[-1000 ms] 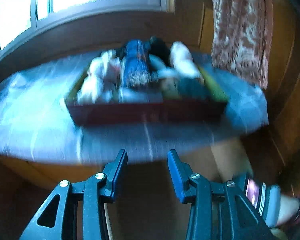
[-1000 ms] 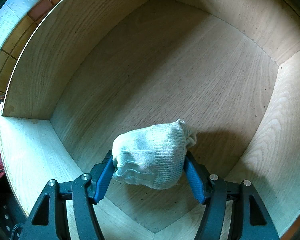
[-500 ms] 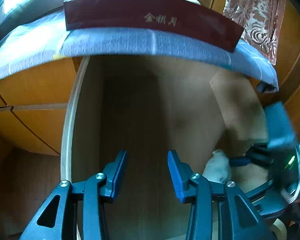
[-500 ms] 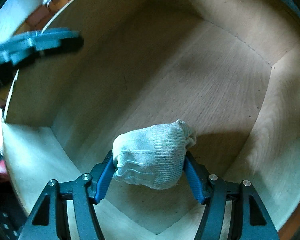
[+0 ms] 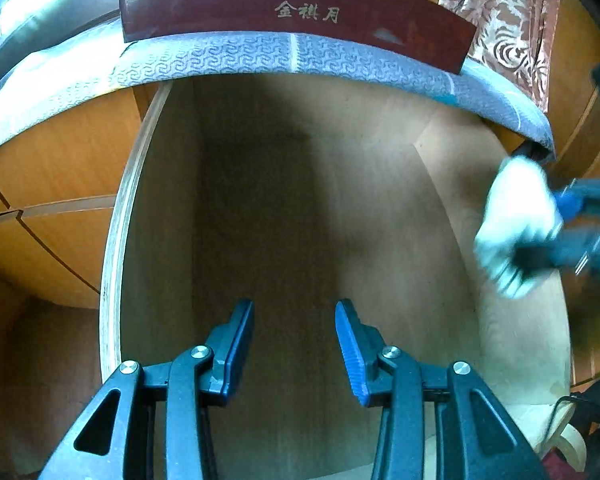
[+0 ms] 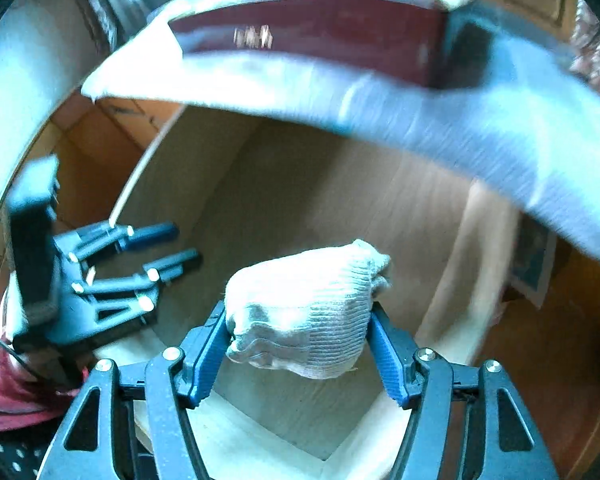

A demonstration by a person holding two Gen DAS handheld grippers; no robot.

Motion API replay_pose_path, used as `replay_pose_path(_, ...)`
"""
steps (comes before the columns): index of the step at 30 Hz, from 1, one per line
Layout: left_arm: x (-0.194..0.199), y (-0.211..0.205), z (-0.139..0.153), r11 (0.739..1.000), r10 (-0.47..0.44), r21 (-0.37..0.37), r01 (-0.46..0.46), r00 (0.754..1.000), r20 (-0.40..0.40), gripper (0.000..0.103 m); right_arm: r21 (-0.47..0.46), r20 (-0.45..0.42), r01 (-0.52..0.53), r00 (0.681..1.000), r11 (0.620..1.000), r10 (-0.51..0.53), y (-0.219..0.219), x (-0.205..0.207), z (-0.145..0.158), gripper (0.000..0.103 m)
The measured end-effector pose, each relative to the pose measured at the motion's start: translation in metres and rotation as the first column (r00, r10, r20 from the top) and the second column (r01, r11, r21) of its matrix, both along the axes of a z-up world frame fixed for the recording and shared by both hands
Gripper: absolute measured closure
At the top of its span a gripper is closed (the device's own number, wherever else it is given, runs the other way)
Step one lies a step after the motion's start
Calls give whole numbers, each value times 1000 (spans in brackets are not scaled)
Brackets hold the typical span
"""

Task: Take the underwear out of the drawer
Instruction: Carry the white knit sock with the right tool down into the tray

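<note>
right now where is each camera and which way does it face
Left wrist: sits on the left gripper, looking down into the bare drawer; its own open fingers show, nothing between them.
Right wrist: sits on the right gripper, angled down over the drawer; its fingers clamp the white bundle.
Shared: drawer, red box, patterned cloth, and each view catches the other gripper.

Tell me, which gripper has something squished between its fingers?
The right gripper: its fingers squeeze a white rolled underwear bundle. The left gripper has nothing between its fingers, just the drawer below.
</note>
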State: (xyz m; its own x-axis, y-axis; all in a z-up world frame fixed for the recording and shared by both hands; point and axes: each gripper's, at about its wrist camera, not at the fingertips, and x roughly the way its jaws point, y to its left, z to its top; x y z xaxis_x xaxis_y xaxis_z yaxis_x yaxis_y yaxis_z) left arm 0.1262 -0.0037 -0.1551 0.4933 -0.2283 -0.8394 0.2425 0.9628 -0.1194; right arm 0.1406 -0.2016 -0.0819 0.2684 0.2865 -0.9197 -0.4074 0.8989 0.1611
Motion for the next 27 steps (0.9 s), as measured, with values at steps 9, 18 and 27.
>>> replay_pose_path(9,4,-3,-4,1000,-16,-22,15,999,-35,61,25,154,38,987,999,-42,-13,8,88,36)
replay_pose_path(18,4,-6,-4,999,-21,-38,20,999,-38,61,56,306,93,946,994,-105,-8,96,172,36)
replay_pose_path(27,4,-6,-3,999,-26,-46,24,999,-44,61,-171,307,121,950,978,-64,41,208,139,36)
